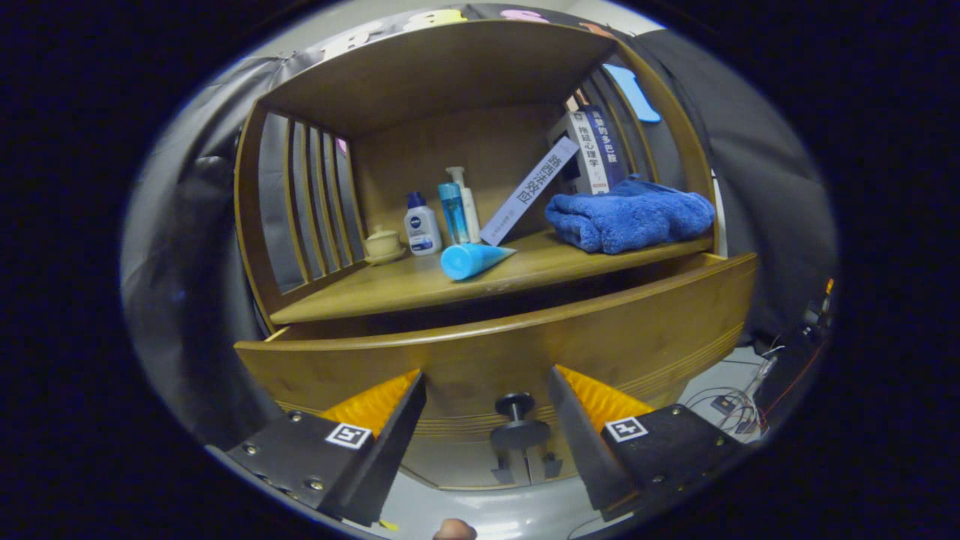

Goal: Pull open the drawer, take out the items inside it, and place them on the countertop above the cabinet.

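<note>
The wooden drawer (525,345) stands pulled out from the cabinet, its front panel facing me and a dark gap behind its top edge. Its round dark knob (517,420) sits between my fingers, untouched by either. My gripper (487,382) is open, with the fingertips close to the drawer front. The inside of the drawer is hidden behind the front panel. On the countertop (360,289) above lie a blue tube (472,260) on its side and a folded blue towel (626,214).
At the back of the countertop stand a small white-and-blue bottle (422,225), a blue bottle (453,212), a white pump bottle (466,199), a small lidded cup (382,244) and leaning books (592,150). Slatted side walls enclose the shelf. Cables (739,401) lie on the floor at right.
</note>
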A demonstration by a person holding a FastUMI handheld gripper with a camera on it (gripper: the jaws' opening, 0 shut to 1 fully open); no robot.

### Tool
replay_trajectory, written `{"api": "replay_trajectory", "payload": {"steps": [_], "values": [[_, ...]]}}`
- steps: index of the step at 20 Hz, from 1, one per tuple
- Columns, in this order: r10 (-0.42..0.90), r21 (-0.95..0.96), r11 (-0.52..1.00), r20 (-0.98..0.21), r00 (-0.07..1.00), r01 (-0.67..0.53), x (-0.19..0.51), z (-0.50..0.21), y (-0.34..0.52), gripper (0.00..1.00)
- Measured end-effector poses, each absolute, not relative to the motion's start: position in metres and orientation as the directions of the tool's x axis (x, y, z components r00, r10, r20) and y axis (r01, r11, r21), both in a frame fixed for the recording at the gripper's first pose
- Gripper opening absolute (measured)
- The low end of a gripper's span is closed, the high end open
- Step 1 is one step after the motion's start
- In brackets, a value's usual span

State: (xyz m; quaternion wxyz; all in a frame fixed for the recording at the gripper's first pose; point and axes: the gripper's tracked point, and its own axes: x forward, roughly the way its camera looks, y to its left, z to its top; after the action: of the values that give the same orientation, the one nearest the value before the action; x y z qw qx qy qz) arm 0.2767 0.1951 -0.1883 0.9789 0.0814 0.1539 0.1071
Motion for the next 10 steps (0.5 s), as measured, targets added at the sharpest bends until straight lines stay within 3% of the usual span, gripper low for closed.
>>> {"api": "replay_trajectory", "payload": {"steps": [10], "values": [[0.241, 0.188, 0.963, -0.294, 0.925, -0.191, 0.315, -0.189, 0.204, 0.98]]}}
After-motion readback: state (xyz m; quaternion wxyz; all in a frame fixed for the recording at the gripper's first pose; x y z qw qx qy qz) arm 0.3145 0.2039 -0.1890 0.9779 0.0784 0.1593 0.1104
